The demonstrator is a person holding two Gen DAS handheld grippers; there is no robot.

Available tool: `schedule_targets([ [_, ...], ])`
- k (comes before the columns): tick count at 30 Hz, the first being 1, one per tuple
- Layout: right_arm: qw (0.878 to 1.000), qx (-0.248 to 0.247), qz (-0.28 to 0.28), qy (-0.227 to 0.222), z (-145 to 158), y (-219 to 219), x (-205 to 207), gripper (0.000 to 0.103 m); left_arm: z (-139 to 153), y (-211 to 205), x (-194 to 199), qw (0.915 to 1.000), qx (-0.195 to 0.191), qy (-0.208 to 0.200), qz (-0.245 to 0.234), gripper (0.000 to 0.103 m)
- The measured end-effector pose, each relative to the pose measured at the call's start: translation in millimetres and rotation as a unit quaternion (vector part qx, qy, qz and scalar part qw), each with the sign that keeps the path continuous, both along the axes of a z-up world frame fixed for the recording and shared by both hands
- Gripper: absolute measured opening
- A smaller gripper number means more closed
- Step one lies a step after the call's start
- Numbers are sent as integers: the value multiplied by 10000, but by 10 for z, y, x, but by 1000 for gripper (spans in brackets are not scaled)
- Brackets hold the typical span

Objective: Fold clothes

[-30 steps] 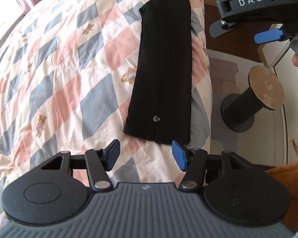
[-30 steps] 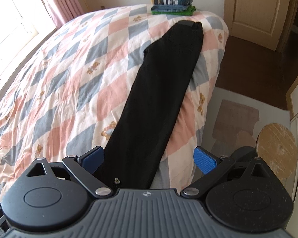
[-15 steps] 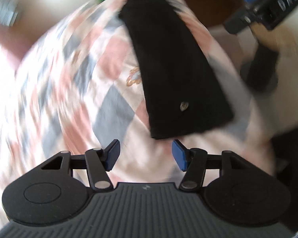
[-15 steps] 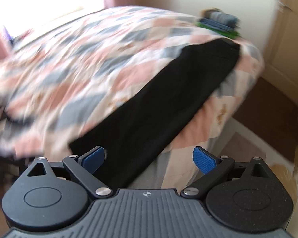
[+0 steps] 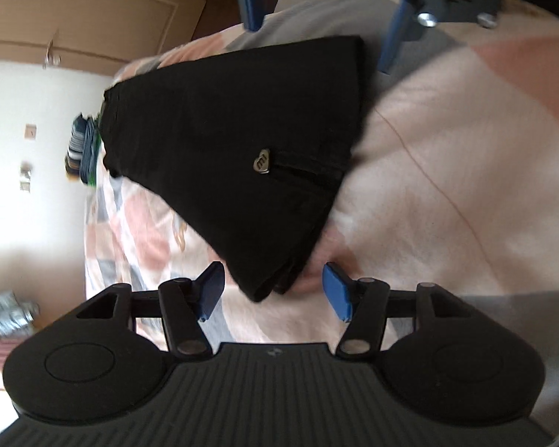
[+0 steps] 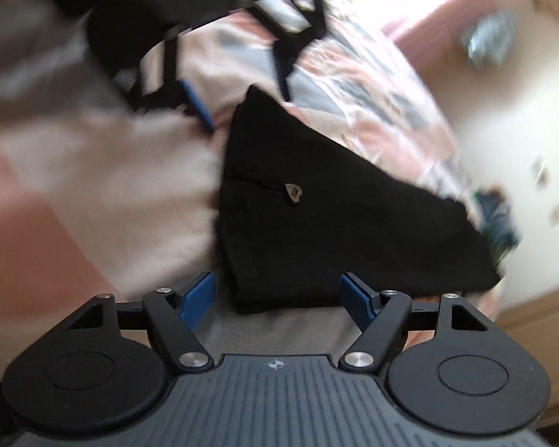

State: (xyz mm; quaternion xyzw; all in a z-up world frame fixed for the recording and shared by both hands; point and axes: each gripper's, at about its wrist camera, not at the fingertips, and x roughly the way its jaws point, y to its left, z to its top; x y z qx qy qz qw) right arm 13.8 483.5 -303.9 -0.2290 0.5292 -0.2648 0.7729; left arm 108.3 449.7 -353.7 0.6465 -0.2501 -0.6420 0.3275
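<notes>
— Both grippers were spread wide, weren't they? Where did they sit against the trousers?

— Yes. Left gripper [image 5: 272,290] had its blue pads apart, gripping nothing, one hem corner of the black trousers [image 5: 242,141] lying just between and ahead of them. Right gripper [image 6: 277,296] was likewise parted and empty at the opposite corner of that same hem, so the two tools faced each other across the fabric.

— And the trousers themselves?

— Laid flat and lengthwise on the checked quilt [image 5: 447,171], waistband far off near a stack of folded clothes [image 5: 82,152] at the bed's far end. A small metal heart charm [image 5: 261,162] sat by the hem slit.

— What differed from a second before?

— Then both tools were held above the foot of the bed, looking along the whole garment. Since then they had dropped low to the quilt and swung to the hem's two sides, each appearing in the other's view.

— Anything unclear?

— The right wrist view was motion-blurred.
</notes>
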Motion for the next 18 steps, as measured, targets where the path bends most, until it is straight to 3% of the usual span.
schedule_targets([
  [6,9936,-950,587,176,-276,114,-67,74,-240,34,105,9969,-435,-40,-659,55],
  [12,9897,-1117,885,164,-369,-17,-48,73,-326,-130,116,9930,-459,-15,-1085,55],
  [13,9883,-1169,966,160,-393,-22,-56,73,-336,-134,121,9926,-437,-8,-1132,54],
  [15,9858,-1256,1104,149,-438,-37,-70,73,-370,-127,126,9919,-385,4,-1207,39],
  [17,9882,-1025,1130,134,-409,-112,-78,62,-377,-135,115,9927,-326,39,-1162,34],
  [18,9902,-823,1118,135,-373,-157,-86,44,-345,-165,97,9940,-244,109,-1063,31],
])
